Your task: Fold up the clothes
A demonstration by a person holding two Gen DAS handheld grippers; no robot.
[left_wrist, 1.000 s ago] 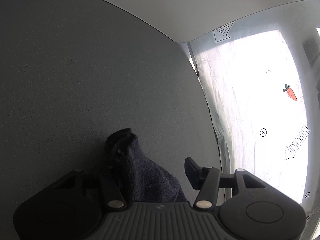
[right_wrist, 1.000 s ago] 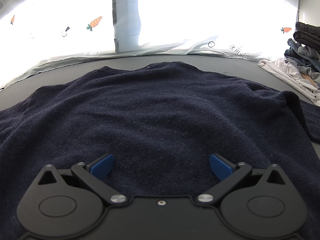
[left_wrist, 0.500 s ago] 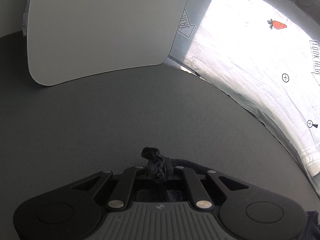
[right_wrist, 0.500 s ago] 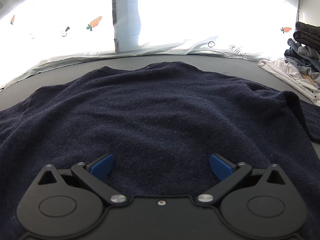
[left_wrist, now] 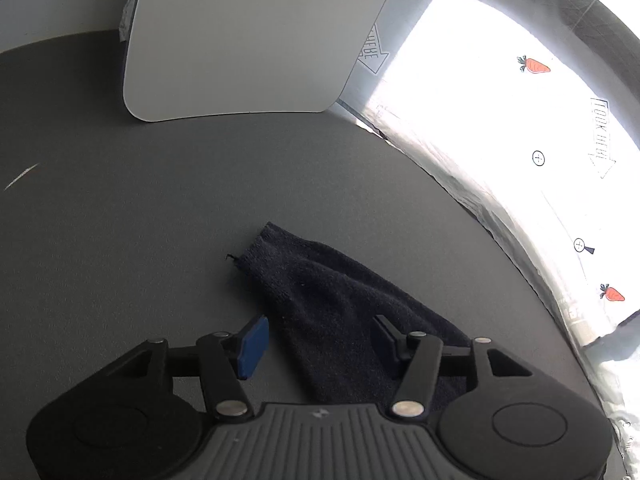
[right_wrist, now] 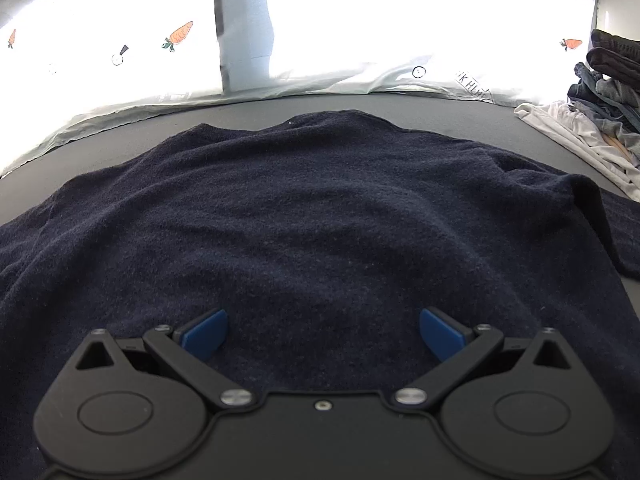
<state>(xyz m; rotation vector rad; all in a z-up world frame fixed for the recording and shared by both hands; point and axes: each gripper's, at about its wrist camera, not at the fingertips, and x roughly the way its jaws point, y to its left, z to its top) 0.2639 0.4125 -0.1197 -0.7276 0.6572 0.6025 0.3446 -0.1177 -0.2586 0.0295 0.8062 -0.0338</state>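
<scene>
Navy sweater point(right_wrist: 320, 216) flat on grey table point(left_wrist: 140, 220); sleeve point(left_wrist: 320, 292) long axis runs away from left gripper point(left_wrist: 316, 342), cuff far. Both grippers' fingers spread, empty; right gripper point(right_wrist: 322, 334) over sweater. Clothes pile point(right_wrist: 600, 100) far right; carrot-print sheet point(left_wrist: 520, 120) beyond edge.

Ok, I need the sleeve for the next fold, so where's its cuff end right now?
In the left wrist view, the sleeve lies on the grey table, its cuff pointing toward the white board, between the open left gripper fingers.
</scene>
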